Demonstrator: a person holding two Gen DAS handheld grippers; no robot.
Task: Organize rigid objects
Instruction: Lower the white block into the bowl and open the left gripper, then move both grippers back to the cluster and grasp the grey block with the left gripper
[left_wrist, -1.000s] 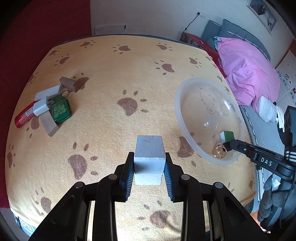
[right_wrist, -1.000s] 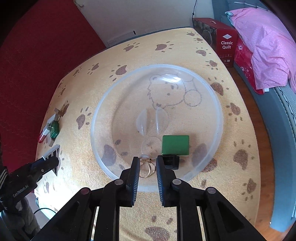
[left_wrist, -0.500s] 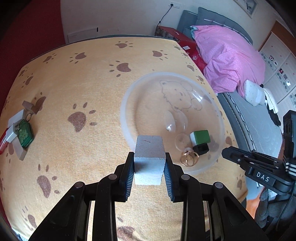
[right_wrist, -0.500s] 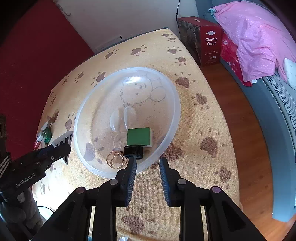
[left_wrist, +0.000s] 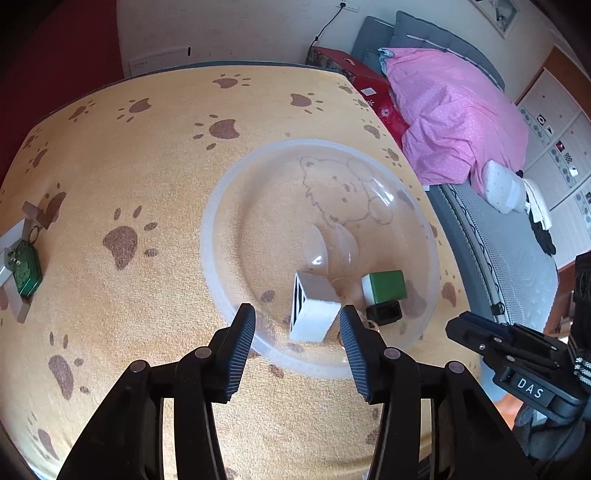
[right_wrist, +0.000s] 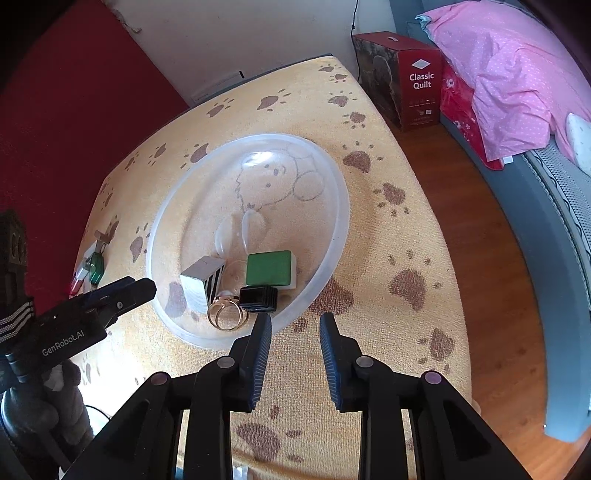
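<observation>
The clear bowl (left_wrist: 212, 254) sits on the desk (left_wrist: 147, 166), which is covered with a yellow paw-print cloth. Inside the bowl, near its closer rim, a white block (left_wrist: 314, 310) rests on the bottom. Its long axis tips slightly from upright in the left wrist view, its black-and-white striped face turned to the left of that view. In the right wrist view the same block (right_wrist: 201, 282) lies at the left of the cluster in the bowl (right_wrist: 340, 229), with the striped face toward the green block (right_wrist: 269, 268).

The green block (left_wrist: 384, 286) lies flat just right of the white block, with a small black block (left_wrist: 384, 312) touching its near side. Gold rings (right_wrist: 225, 314) lie beside the black block (right_wrist: 258, 298), close to the bowl's near rim.

The left tool (left_wrist: 297, 332) hovers over the bowl's near rim, its jaws spread wide on either side of the white block and not touching it. The right tool (right_wrist: 295, 328) hangs over the cloth just outside the bowl's near rim, jaws spread, holding nothing.

Well left of the bowl, near the desk edge, a green key tag (left_wrist: 26, 264) lies among some pale blocks (left_wrist: 14, 230).
</observation>
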